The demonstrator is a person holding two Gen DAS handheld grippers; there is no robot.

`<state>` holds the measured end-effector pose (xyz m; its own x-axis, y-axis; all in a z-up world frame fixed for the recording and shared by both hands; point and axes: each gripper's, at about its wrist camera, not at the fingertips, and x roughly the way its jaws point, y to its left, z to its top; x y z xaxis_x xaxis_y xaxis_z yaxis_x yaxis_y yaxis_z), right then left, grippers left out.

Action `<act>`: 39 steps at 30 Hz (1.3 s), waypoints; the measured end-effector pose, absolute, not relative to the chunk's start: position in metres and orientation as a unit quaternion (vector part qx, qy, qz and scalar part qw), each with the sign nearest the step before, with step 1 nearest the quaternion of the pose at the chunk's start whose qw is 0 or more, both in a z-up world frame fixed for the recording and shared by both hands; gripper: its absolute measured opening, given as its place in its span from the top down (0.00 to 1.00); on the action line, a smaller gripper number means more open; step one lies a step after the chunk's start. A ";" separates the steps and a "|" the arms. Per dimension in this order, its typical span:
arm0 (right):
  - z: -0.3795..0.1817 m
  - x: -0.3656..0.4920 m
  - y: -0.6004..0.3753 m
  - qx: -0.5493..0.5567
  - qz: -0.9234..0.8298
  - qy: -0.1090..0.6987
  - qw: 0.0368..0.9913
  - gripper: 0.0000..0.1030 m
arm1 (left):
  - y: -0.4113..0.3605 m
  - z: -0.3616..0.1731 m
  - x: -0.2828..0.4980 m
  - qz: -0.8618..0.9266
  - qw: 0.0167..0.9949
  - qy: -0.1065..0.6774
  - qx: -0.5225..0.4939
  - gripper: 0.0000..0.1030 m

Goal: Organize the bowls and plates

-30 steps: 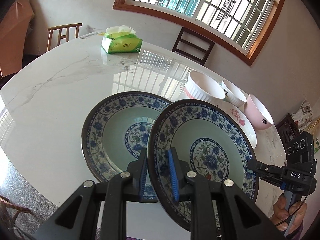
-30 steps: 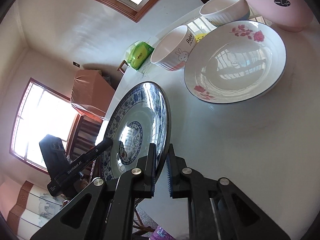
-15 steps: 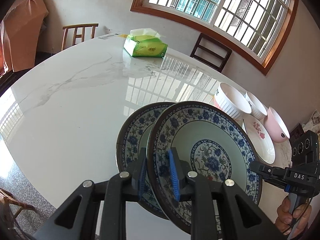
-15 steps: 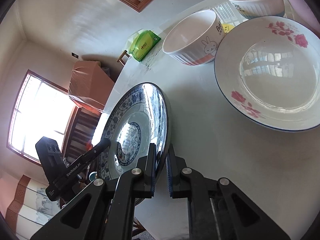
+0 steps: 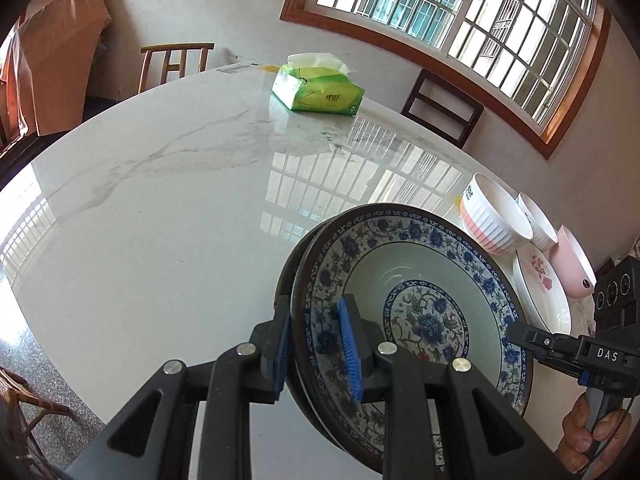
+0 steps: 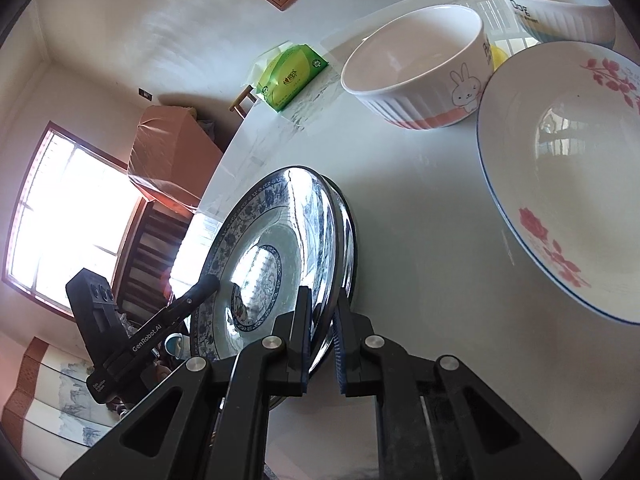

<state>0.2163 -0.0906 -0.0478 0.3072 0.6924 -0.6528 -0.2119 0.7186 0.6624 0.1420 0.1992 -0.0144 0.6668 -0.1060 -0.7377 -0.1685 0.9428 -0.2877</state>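
My left gripper (image 5: pixel 316 346) is shut on the near rim of a blue-and-white patterned plate (image 5: pixel 416 312). My right gripper (image 6: pixel 322 334) is shut on the opposite rim of the same plate (image 6: pixel 256 264). The plate sits almost directly over a second matching plate; only that plate's dark edge (image 5: pixel 294 256) shows behind it, and its rim (image 6: pixel 347 232) shows in the right wrist view. A white plate with red flowers (image 6: pixel 560 184), a rabbit bowl (image 6: pixel 416 76), a ribbed white bowl (image 6: pixel 560 4) and a pink bowl (image 5: pixel 574 264) stand to the right.
A green tissue pack (image 5: pixel 318 92) lies at the far side of the white marble table (image 5: pixel 160 216). Wooden chairs (image 5: pixel 176 60) stand beyond the table edge. The other handle shows at the right of the left wrist view (image 5: pixel 580 352).
Both grippers carried the held plate left, over the second blue-and-white plate, which went from fully visible beside it to nearly covered. The bowls and flowered plate stayed in place.
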 end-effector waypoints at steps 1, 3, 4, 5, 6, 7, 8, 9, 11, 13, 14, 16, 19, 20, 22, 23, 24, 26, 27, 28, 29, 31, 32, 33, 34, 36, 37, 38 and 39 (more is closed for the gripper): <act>-0.049 0.217 -0.090 0.235 0.292 0.512 0.773 0.89 | 0.199 -0.014 0.142 0.018 0.898 0.407 -0.167 0.77; -0.048 0.216 -0.087 0.228 0.291 0.511 0.776 0.89 | 0.199 -0.014 0.142 0.019 0.899 0.406 -0.164 0.77; -0.047 0.215 -0.086 0.223 0.289 0.510 0.779 0.88 | 0.199 -0.013 0.142 0.020 0.899 0.405 -0.163 0.77; -0.047 0.215 -0.085 0.219 0.288 0.509 0.781 0.88 | 0.199 -0.013 0.142 0.021 0.900 0.404 -0.162 0.77; -0.046 0.214 -0.084 0.216 0.287 0.509 0.782 0.88 | 0.199 -0.013 0.141 0.022 0.900 0.404 -0.162 0.77; -0.046 0.214 -0.084 0.213 0.286 0.508 0.784 0.88 | 0.199 -0.013 0.141 0.022 0.900 0.403 -0.161 0.77; -0.046 0.215 -0.083 0.209 0.286 0.507 0.786 0.88 | 0.199 -0.013 0.141 0.023 0.901 0.403 -0.160 0.77; -0.046 0.214 -0.082 0.205 0.285 0.506 0.788 0.88 | 0.199 -0.013 0.141 0.024 0.901 0.402 -0.159 0.77; -0.045 0.215 -0.080 0.197 0.285 0.504 0.791 0.87 | 0.199 -0.014 0.141 0.027 0.902 0.403 -0.154 0.76; -0.043 0.213 -0.077 0.185 0.283 0.501 0.796 0.87 | 0.197 -0.014 0.141 0.036 0.904 0.402 -0.142 0.77; -0.042 0.213 -0.075 0.178 0.281 0.498 0.800 0.87 | 0.196 -0.014 0.141 0.035 0.905 0.401 -0.139 0.78; -0.040 0.211 -0.072 0.162 0.276 0.492 0.810 0.87 | 0.195 -0.015 0.140 0.034 0.906 0.400 -0.138 0.77; -0.037 0.210 -0.070 0.148 0.272 0.488 0.816 0.87 | 0.195 -0.015 0.141 0.035 0.906 0.399 -0.137 0.77; -0.037 0.210 -0.070 0.147 0.272 0.487 0.817 0.87 | 0.195 -0.015 0.141 0.035 0.906 0.399 -0.138 0.77; -0.036 0.209 -0.070 0.142 0.272 0.485 0.819 0.86 | 0.196 -0.015 0.141 0.035 0.906 0.398 -0.140 0.77; -0.035 0.208 -0.068 0.134 0.271 0.482 0.822 0.86 | 0.196 -0.015 0.140 0.034 0.906 0.397 -0.141 0.77; -0.033 0.206 -0.066 0.121 0.268 0.477 0.828 0.86 | 0.196 -0.015 0.140 0.034 0.907 0.396 -0.141 0.77; -0.028 0.200 -0.060 0.080 0.251 0.462 0.847 0.76 | 0.194 -0.014 0.138 0.037 0.909 0.392 -0.135 0.77; -0.028 0.199 -0.055 0.053 0.237 0.455 0.857 0.71 | 0.193 -0.013 0.138 0.039 0.911 0.390 -0.131 0.77; -0.027 0.196 -0.051 0.030 0.229 0.444 0.866 0.64 | 0.192 -0.012 0.137 0.041 0.912 0.387 -0.126 0.77; -0.025 0.193 -0.048 0.014 0.226 0.433 0.873 0.61 | 0.191 -0.011 0.137 0.042 0.913 0.386 -0.123 0.77; -0.023 0.188 -0.044 -0.015 0.216 0.417 0.883 0.59 | 0.190 -0.010 0.137 0.041 0.914 0.385 -0.123 0.77; -0.022 0.187 -0.042 -0.024 0.215 0.412 0.885 0.56 | 0.190 -0.009 0.136 0.040 0.914 0.383 -0.124 0.77; -0.020 0.185 -0.041 -0.031 0.214 0.406 0.888 0.54 | 0.189 -0.007 0.135 0.040 0.916 0.381 -0.124 0.77; -0.019 0.184 -0.041 -0.033 0.211 0.402 0.890 0.53 | 0.188 -0.006 0.134 0.041 0.917 0.378 -0.121 0.77; -0.018 0.184 -0.046 -0.018 0.214 0.398 0.892 0.53 | 0.186 -0.002 0.132 0.040 0.919 0.374 -0.117 0.77; -0.017 0.183 -0.049 -0.008 0.216 0.396 0.892 0.53 | 0.184 0.000 0.131 0.038 0.920 0.373 -0.116 0.77; -0.016 0.182 -0.053 0.000 0.216 0.395 0.893 0.53 | 0.182 0.001 0.130 0.036 0.921 0.371 -0.114 0.77; -0.016 0.181 -0.057 0.009 0.216 0.393 0.894 0.53 | 0.180 0.003 0.129 0.034 0.922 0.369 -0.111 0.76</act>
